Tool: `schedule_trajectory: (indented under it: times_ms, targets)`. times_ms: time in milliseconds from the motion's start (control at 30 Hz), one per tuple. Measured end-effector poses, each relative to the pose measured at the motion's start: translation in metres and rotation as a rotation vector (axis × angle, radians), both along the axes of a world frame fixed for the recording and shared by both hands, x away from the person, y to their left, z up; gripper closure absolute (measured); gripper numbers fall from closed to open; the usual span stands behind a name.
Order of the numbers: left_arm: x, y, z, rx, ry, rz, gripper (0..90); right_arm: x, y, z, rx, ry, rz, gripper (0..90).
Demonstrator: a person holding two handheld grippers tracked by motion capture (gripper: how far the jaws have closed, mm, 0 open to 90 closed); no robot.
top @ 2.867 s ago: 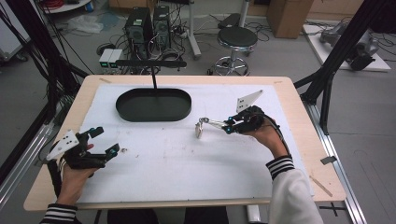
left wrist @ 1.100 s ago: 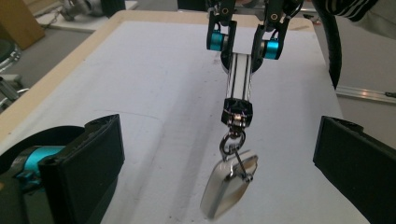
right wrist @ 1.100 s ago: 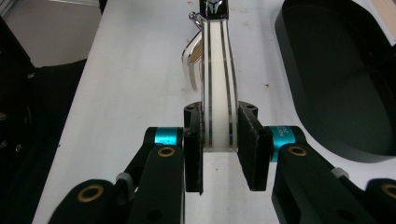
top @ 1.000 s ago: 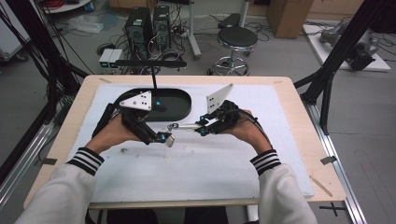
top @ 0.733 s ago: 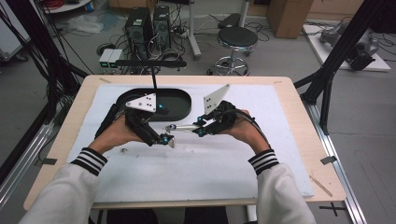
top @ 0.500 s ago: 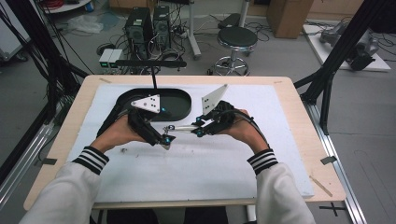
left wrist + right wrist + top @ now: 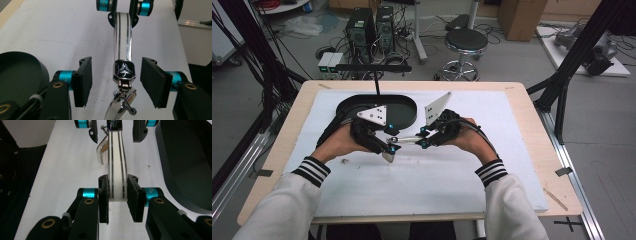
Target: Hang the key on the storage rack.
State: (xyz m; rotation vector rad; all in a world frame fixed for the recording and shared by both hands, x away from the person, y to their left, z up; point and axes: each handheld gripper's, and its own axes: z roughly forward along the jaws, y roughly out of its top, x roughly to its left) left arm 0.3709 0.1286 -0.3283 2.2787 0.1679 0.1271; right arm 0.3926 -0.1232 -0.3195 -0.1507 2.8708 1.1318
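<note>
A curved white and chrome tool (image 7: 406, 139) with a black emblem end (image 7: 124, 70) and a hinged chrome tip (image 7: 102, 150) hangs level over the white mat. My right gripper (image 7: 424, 138) is shut on its white shaft (image 7: 116, 152), pads pressed on both sides (image 7: 117, 185). My left gripper (image 7: 390, 141) faces it from the other end. Its jaws have just been closing and now stand either side of the emblem end (image 7: 117, 72), with a gap on each side. The chrome tip dangles below, between the left jaws.
A black oval tray (image 7: 404, 112) lies just behind both grippers, close to the left hand (image 7: 20, 72) and right of the right gripper's jaws (image 7: 185, 157). The white mat (image 7: 412, 190) covers the wooden table (image 7: 532, 105). A black stand rises behind the tray (image 7: 374, 67).
The left gripper's jaws have narrowed around the tool's black end and edged slightly right. The right gripper has held the tool still.
</note>
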Motion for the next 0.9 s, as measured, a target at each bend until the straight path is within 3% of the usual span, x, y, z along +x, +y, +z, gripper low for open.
schedule_trajectory:
  times_ms: [367, 633, 900]
  targets:
    - [-0.002, -0.004, 0.001, 0.026, -0.006, 0.001, 55.8, 0.000, 0.003, -0.003, -0.024, -0.004, 0.006, 73.7]
    - [-0.002, -0.011, 0.002, 0.074, -0.026, -0.027, 66.5, 0.000, 0.005, -0.004, -0.029, -0.002, 0.013, 73.6]
    - [-0.004, -0.012, 0.002, 0.083, -0.033, -0.030, 73.6, 0.001, 0.004, -0.004, -0.027, 0.000, 0.014, 73.6]
